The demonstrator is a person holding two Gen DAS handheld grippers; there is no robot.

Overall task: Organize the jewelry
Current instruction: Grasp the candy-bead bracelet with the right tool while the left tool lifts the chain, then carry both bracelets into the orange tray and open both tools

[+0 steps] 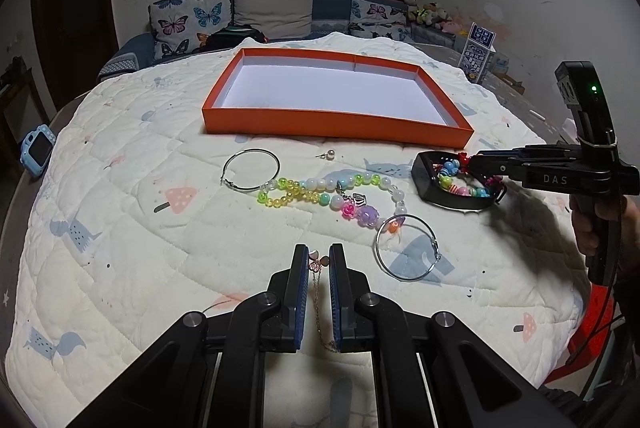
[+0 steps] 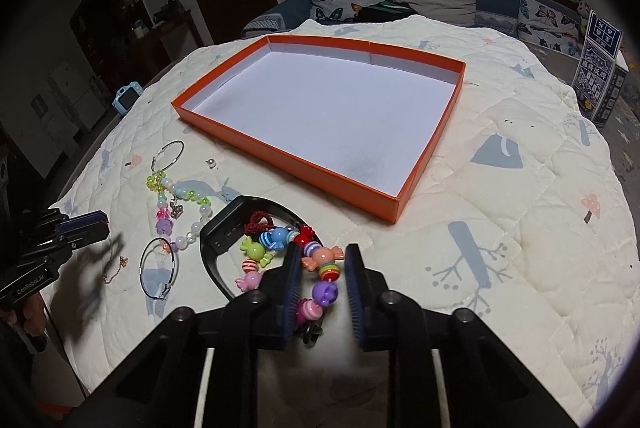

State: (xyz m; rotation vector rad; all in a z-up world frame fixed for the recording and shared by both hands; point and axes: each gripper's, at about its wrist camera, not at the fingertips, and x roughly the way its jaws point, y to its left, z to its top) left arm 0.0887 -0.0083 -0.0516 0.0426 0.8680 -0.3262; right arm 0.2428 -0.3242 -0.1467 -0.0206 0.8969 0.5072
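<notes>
An empty orange tray (image 1: 336,124) (image 2: 288,156) with a white floor lies on the quilt. My left gripper (image 1: 319,254) hangs over a thin rose-gold chain (image 1: 319,292), its jaws a little apart around the heart charms; the chain lies on the quilt in the right wrist view (image 2: 116,268). My right gripper (image 2: 323,254) is open around a candy-bead bracelet (image 2: 320,268) (image 1: 460,184) that lies across a black band (image 2: 218,240) (image 1: 448,198). A pastel bead bracelet (image 1: 332,194) (image 2: 180,208), two silver hoops (image 1: 250,170) (image 1: 408,248) and a pearl stud (image 1: 330,154) lie between.
A white quilt (image 1: 120,228) with blue and pink prints covers the surface. A blue toy camera (image 1: 36,146) sits at its left edge. Butterfly cushions (image 1: 188,20) and a printed blue box (image 1: 478,52) stand behind the tray.
</notes>
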